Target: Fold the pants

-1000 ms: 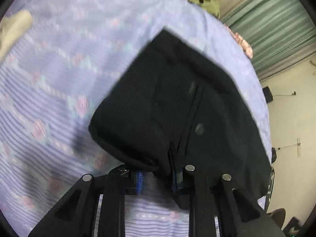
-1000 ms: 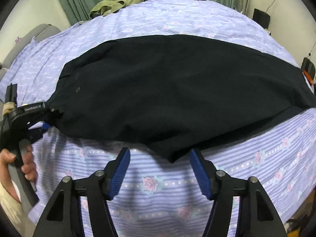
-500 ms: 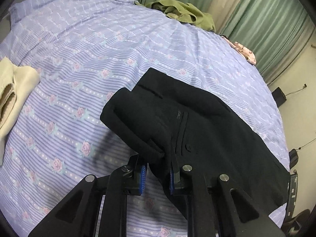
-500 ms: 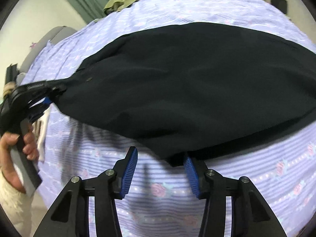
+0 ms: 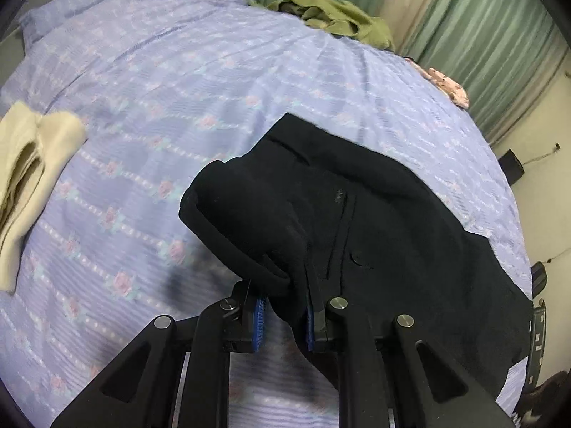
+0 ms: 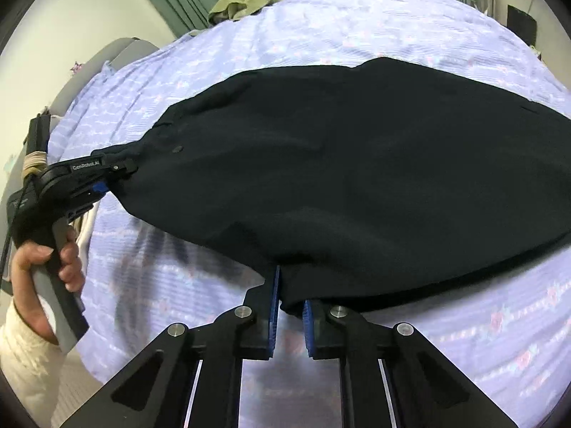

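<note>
Black pants lie lengthwise across a lilac flowered bedsheet. My right gripper is at their near long edge, around the middle. Its jaws are closing, and the blue pads pinch a fold of that black edge. My left gripper is shut on the waistband end of the pants and holds it a little off the sheet, button side up. In the right wrist view the left gripper bites the waist corner at the left, with a hand round its handle.
A folded cream garment lies on the sheet to the left of the waist. An olive green garment and a pink patterned cloth sit at the far edge by green curtains. Bare bedsheet stretches beyond the waistband.
The right gripper's jaws, wide apart a second ago, have come together on the pants' near edge. The left gripper has lifted the waist end, so more of the bed shows.
</note>
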